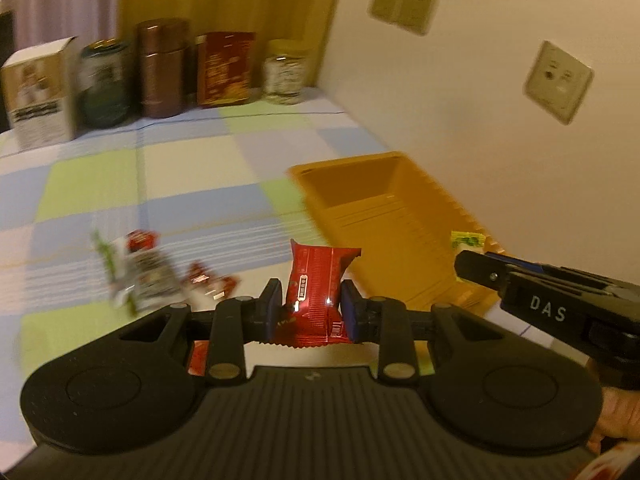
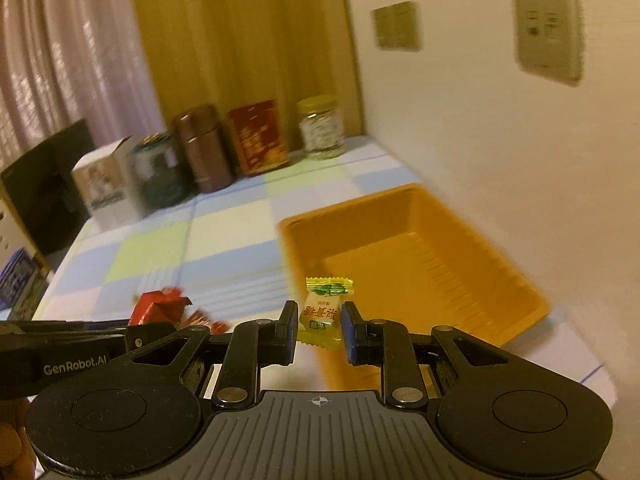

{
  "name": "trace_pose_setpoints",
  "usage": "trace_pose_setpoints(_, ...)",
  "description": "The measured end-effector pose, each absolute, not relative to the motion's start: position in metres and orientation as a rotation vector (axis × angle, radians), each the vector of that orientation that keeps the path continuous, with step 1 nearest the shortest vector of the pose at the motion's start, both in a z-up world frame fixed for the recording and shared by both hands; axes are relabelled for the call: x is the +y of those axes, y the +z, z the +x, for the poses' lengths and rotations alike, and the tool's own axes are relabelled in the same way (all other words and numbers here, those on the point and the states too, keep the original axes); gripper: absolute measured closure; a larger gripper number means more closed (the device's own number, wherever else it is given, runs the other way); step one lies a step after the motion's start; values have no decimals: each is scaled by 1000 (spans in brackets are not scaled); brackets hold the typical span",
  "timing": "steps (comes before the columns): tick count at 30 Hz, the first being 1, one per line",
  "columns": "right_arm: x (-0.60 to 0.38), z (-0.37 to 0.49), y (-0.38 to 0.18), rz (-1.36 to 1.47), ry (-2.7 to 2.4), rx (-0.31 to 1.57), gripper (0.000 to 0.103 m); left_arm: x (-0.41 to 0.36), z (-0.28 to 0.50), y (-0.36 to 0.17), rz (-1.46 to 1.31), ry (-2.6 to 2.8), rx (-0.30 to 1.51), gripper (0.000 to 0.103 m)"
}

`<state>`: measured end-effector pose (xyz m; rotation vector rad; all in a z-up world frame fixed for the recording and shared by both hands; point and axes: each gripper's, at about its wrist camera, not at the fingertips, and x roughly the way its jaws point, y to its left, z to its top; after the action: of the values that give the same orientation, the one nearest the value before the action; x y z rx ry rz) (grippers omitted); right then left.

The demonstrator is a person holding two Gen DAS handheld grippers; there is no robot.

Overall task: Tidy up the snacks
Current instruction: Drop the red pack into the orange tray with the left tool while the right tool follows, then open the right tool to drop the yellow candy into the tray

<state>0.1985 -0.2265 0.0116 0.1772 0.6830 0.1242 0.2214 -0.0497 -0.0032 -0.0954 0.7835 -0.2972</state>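
Observation:
My left gripper point(image 1: 311, 303) is shut on a red snack packet point(image 1: 316, 280), held upright above the checked tablecloth. My right gripper point(image 2: 320, 322) is shut on a small yellow candy point(image 2: 323, 310), held over the near left corner of the orange tray point(image 2: 472, 292). In the left wrist view the right gripper point(image 1: 464, 266) reaches in from the right with the yellow candy point(image 1: 466, 239) at its tip, over the orange tray point(image 1: 400, 240). In the right wrist view the left gripper enters at the left with the red packet point(image 2: 158, 306). More wrapped snacks point(image 1: 144, 268) lie on the cloth at left.
A row of containers stands at the table's back: a white box point(image 1: 38, 92), a green jar point(image 1: 105, 84), a brown tin point(image 1: 163, 68), a red box point(image 1: 224, 68) and a clear jar point(image 1: 285, 72). A wall point(image 1: 480, 92) with sockets runs along the right, close behind the tray.

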Motion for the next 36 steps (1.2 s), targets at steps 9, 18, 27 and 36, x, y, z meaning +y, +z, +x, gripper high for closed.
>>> trace_pose_setpoints(9,-292,222,2,192,58,691,80,-121,252,-12,-80,-382,796,75)
trace_pose_setpoints(18,-317,238,-16,203,29,724,80,-145,274,-39,-70,-416,827,70)
trace_pose_setpoints(27,-321,241,-21,224,44,745,79,-132,268,-35,-64,-361,808,58)
trace_pose_setpoints(36,-314,244,-23,276,108,739,79,-106,250,-30,-99,-300,802,58)
